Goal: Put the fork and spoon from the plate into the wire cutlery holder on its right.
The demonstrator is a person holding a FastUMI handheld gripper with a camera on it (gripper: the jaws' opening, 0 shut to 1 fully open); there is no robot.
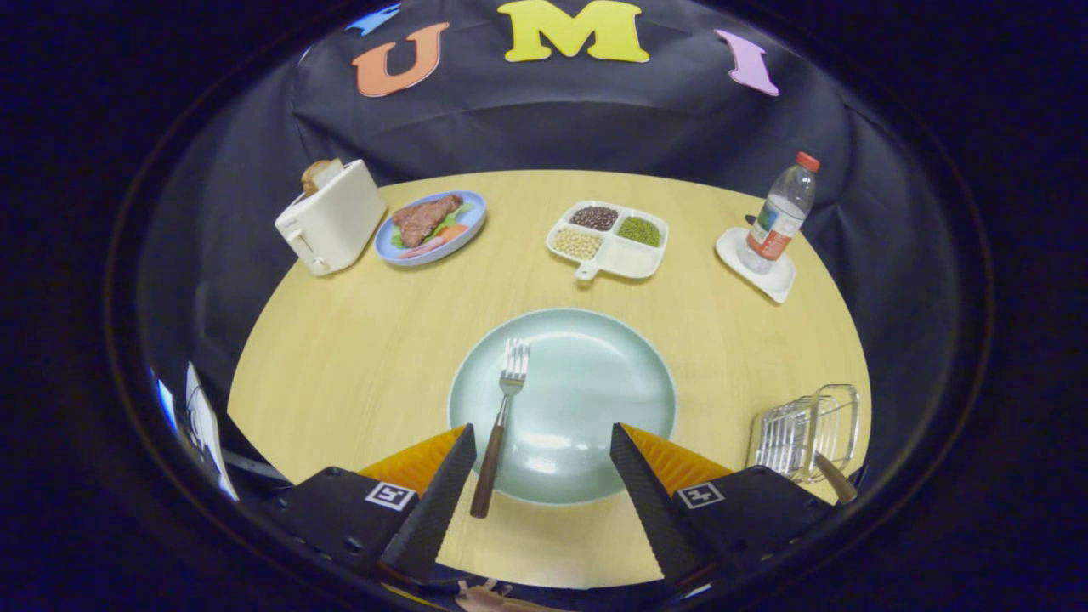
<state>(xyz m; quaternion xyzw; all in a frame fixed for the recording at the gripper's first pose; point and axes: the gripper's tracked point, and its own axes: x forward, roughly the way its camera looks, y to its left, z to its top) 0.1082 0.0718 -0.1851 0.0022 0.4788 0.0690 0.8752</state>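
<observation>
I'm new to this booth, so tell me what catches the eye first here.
The pale green plate sits just ahead of the open gripper, with a wooden-handled fork lying across its left rim, nearer the left finger. To its right stands the wire cutlery holder, a brown handle poking from it. Beyond them are a toaster and a steak plate.

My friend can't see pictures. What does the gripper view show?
The open gripper hangs over a green plate with a fork between its fingers. The wire cutlery holder, right of it, has a brown handle sticking out.
</observation>
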